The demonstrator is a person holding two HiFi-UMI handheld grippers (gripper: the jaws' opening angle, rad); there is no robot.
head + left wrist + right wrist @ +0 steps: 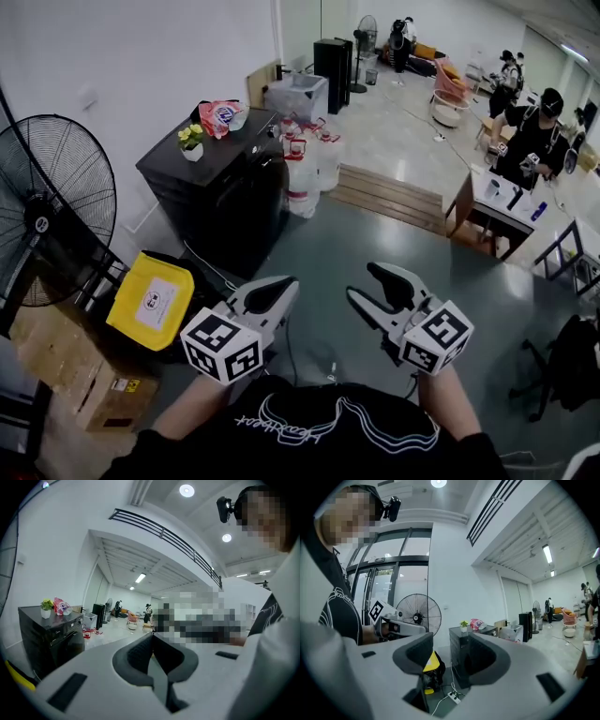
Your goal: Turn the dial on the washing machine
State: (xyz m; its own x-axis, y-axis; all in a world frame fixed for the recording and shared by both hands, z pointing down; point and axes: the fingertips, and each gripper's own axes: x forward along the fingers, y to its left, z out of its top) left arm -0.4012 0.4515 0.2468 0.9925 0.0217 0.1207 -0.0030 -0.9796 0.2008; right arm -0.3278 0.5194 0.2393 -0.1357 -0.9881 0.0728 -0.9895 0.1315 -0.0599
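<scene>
The black washing machine [220,192] stands against the wall beyond both grippers; it also shows at the left in the left gripper view [49,637] and between the jaws in the right gripper view [458,660]. Its dial is too small to make out. Both grippers are held close to the person's body, well short of the machine. My left gripper [284,289] [152,641] has its jaws together with nothing between them. My right gripper [364,284] [449,641] stands open, and its gap holds nothing.
A small potted plant [191,141] and a colourful bag [220,114] sit on top of the machine. A standing fan [52,220], a yellow bag [150,300] and cardboard boxes [84,375] crowd the left. Water bottles [305,169] stand behind the machine. People work at a table [497,211] at right.
</scene>
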